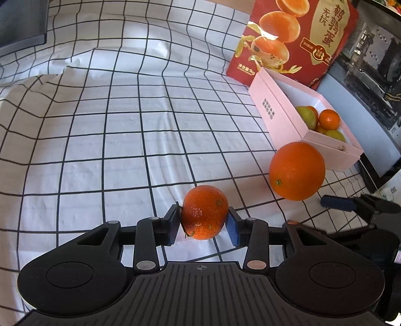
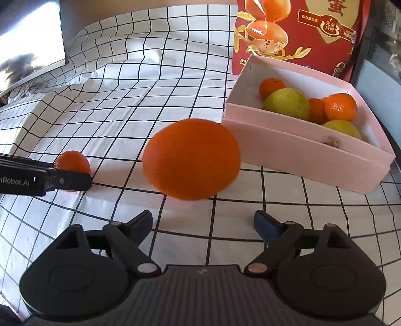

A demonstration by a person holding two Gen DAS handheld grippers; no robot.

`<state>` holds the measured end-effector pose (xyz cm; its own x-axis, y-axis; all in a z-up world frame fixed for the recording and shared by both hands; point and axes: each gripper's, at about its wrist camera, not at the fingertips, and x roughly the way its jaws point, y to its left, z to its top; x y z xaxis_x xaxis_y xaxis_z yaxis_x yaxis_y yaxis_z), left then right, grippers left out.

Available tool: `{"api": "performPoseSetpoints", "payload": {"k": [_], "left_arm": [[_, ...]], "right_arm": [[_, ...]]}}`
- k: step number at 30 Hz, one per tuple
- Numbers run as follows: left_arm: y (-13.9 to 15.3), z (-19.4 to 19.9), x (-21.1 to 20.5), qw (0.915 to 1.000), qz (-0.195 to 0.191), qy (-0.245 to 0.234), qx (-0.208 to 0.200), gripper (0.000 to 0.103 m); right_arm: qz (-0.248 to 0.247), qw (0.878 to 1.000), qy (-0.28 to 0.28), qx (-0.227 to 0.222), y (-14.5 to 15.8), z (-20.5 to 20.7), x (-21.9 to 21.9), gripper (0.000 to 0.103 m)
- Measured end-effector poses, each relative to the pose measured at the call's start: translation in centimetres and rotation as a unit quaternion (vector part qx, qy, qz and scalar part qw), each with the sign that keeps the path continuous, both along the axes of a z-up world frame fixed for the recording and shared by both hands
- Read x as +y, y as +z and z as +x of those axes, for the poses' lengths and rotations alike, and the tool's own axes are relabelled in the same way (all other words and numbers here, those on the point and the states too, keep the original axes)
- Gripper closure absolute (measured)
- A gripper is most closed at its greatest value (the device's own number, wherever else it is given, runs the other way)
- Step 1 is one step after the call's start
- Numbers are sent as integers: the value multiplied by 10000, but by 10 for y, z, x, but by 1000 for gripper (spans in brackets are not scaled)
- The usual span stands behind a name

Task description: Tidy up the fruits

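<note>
A small mandarin (image 1: 204, 212) is clamped between the blue pads of my left gripper (image 1: 203, 215), just above the checked cloth. The right wrist view shows the same mandarin (image 2: 72, 160) behind a left finger (image 2: 62, 180). A large orange (image 1: 297, 170) is to its right, close to the pink box (image 1: 280, 110). My right gripper (image 2: 203, 217) stands open just short of that orange (image 2: 191, 159), which looks blurred, and nothing is between its fingers. The pink box (image 2: 300, 150) holds several mandarins and yellow-green fruits.
A red printed bag (image 1: 300, 37) stands upright behind the box. A dark screen (image 1: 22, 22) is at the far left, and electronics line the right edge. The checked cloth (image 1: 112, 138) spreads wide, rumpled at the far left.
</note>
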<state>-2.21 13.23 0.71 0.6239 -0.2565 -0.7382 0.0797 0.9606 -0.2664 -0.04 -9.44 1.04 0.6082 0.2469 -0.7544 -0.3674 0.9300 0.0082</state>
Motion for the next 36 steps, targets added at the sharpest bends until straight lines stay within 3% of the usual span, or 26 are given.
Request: {"api": "performPoseSetpoints", "payload": {"k": [5,12,17,20,25,30,36], "left_arm": [[0,1,3,9999,-109,90,53,58],[-1,3,9,9992,-349,144,128,58],[-2,0,10,9993,-360,47,58,58],[-1,2,10,9992,-393,55,109,58],[1,3,5,9996,-232,26,184,58],[4,7,-1,9995,-19,-30,298,58],[4,9,2,9992,-66,-21,388,58]], "right_arm": [[-95,9999,88,-28,-4,-5,3,0],[-69,9999,28,-146,-5,-9,2,0],[-169,9998,71,92,-2,-3,5,0],[12,9996,7,272,2,0,4,5],[368,9990,-164,166,15,-2,5,6],[117,9994,-323,-73,23,-1,6,7],[-23,9960,-891,58,20,0,-29,10]]}}
